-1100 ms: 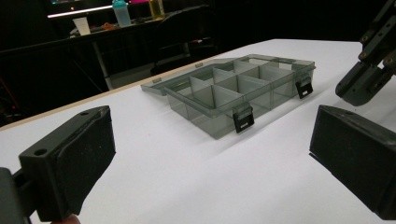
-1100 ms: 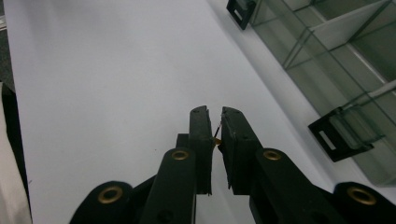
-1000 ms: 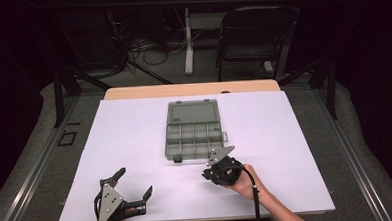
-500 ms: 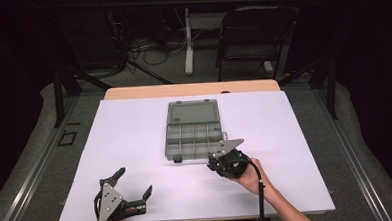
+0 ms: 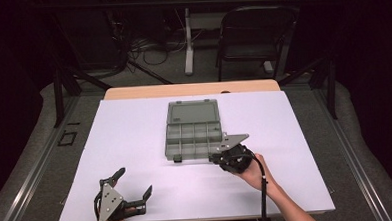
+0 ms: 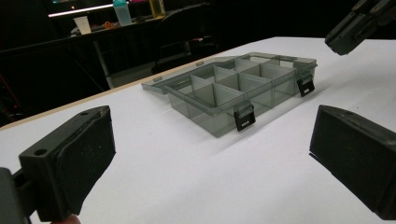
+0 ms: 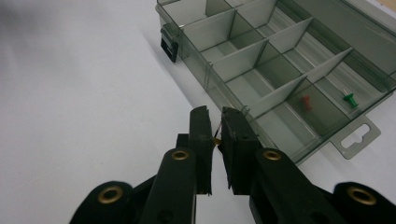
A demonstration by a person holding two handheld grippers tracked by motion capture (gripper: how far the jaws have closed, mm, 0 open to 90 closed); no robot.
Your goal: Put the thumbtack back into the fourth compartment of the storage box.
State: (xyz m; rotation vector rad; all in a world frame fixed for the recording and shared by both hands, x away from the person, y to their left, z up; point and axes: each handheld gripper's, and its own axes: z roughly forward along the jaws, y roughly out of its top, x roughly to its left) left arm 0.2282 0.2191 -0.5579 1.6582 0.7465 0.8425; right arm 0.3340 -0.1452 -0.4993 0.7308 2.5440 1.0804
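Observation:
An open grey see-through compartment box (image 5: 167, 142) lies mid-table with its lid (image 5: 192, 112) folded back. My right gripper (image 5: 213, 157) hovers at its front right corner. In the right gripper view that gripper (image 7: 215, 116) is shut on a small yellow pin (image 7: 216, 138), which peeks out between the pads just short of the box wall (image 7: 205, 74). A red pin (image 7: 306, 102) and a green pin (image 7: 348, 99) lie in neighbouring compartments. My left gripper (image 5: 133, 183) rests near the table's front left, open and with nothing in it (image 6: 210, 163). It faces the box (image 6: 233, 88).
The box's two black latches (image 6: 245, 117) hang open on its front wall. White table surface (image 5: 135, 138) spreads around the box. A black chair (image 5: 253, 35) and cables stand beyond the far edge. The right gripper's tip (image 6: 355, 23) shows at the top right of the left gripper view.
My right gripper has risen a little and shifted right and away from me, to the box's front right corner, staying shut. The left gripper has not moved.

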